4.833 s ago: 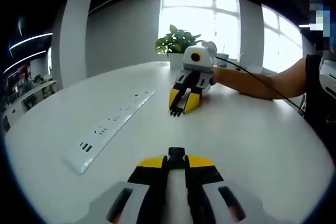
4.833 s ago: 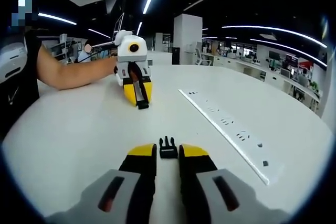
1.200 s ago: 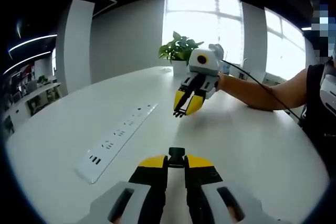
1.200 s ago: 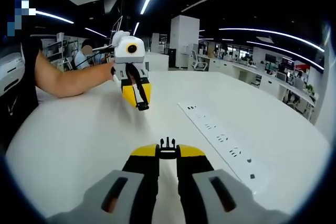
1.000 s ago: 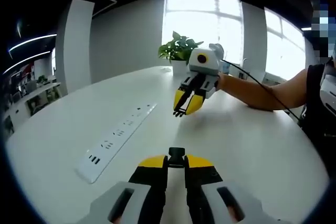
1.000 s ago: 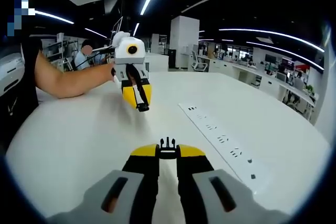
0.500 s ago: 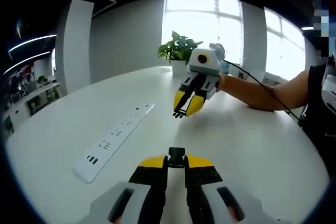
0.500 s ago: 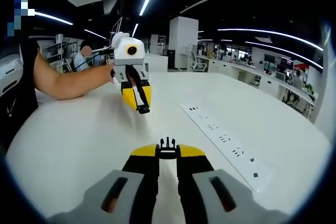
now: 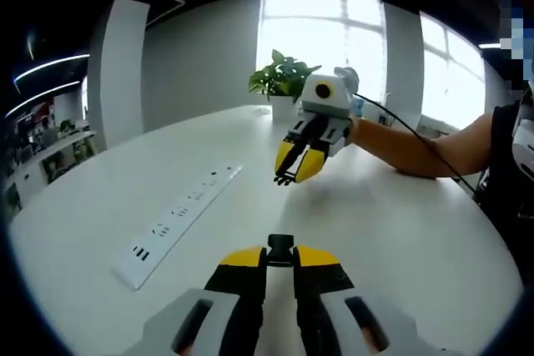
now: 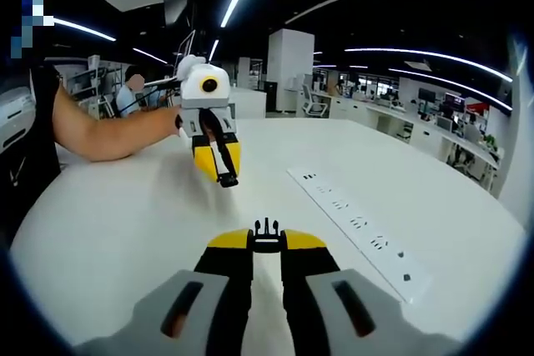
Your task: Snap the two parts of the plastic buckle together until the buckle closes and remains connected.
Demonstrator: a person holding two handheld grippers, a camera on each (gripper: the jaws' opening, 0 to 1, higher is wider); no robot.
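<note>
Two grippers, each clamped on one half of a black plastic buckle, held above a white table.

In the left gripper view, a white power strip (image 9: pixel 179 213) lies at centre left on the table (image 9: pixel 400 231); the left gripper (image 9: pixel 280 258) at bottom centre has its jaws pressed together on a black buckle piece (image 9: pixel 280 246) that pokes out between the yellow tips, and a potted plant (image 9: pixel 282 79) stands at top centre just left of the right gripper (image 9: pixel 286 178), which a person's arm (image 9: pixel 417 146) holds from the right. In the right gripper view, the left gripper (image 10: pixel 224 178) hangs in the upper left, closed on its dark piece; at bottom centre the right gripper (image 10: pixel 265 242) pinches the pronged buckle piece (image 10: pixel 265 231), prongs pointing up the frame; the power strip (image 10: pixel 359 227) runs along the right.
</note>
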